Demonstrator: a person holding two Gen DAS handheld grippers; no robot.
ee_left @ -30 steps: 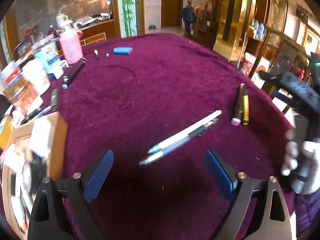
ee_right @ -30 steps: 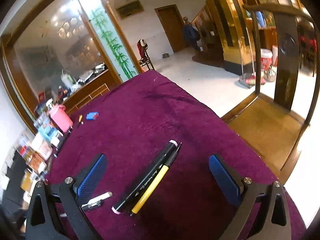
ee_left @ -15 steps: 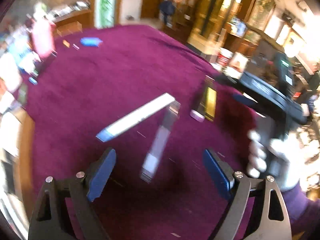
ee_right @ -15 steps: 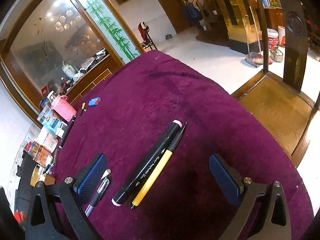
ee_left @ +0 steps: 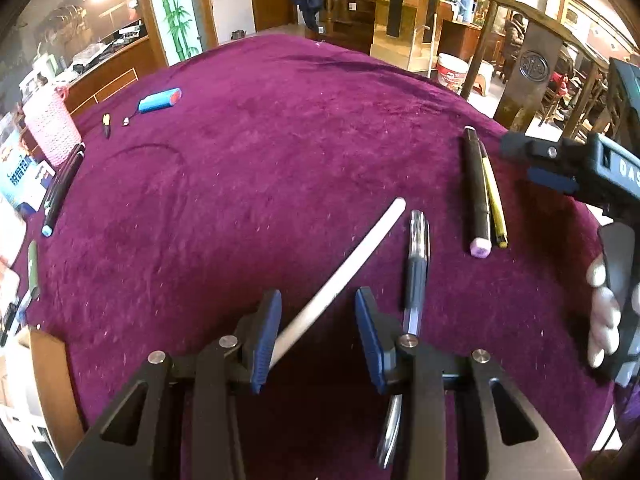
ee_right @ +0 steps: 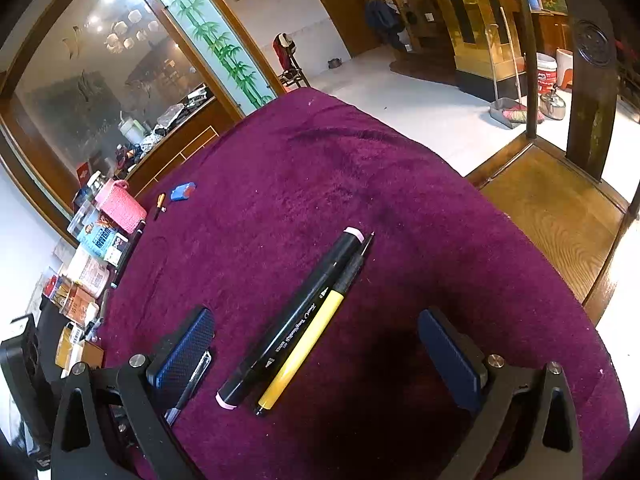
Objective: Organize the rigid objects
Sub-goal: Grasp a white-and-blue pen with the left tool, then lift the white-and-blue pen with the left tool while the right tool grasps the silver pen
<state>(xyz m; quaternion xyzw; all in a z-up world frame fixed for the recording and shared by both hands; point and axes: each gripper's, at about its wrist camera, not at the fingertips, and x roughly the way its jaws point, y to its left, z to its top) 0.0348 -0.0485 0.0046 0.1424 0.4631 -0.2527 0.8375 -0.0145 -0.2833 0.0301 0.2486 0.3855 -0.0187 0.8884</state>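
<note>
On the purple cloth, a white pen lies diagonally with its near end between the fingers of my left gripper. The jaws are half closed around it with a gap on the right side. A clear black-grip pen lies just right of the right finger. A black marker with pink caps and a yellow pencil lie side by side between the wide-open fingers of my right gripper, untouched. Both also show in the left wrist view.
A pink woven holder, boxes and dark pens line the table's left edge. A blue case and a small yellow item lie at the far left. A wooden chair stands beyond the right edge.
My left gripper has moved forward and narrowed its jaws around the white pen's near end. The two pens have separated. The right gripper has stayed wide open over the marker and pencil.
</note>
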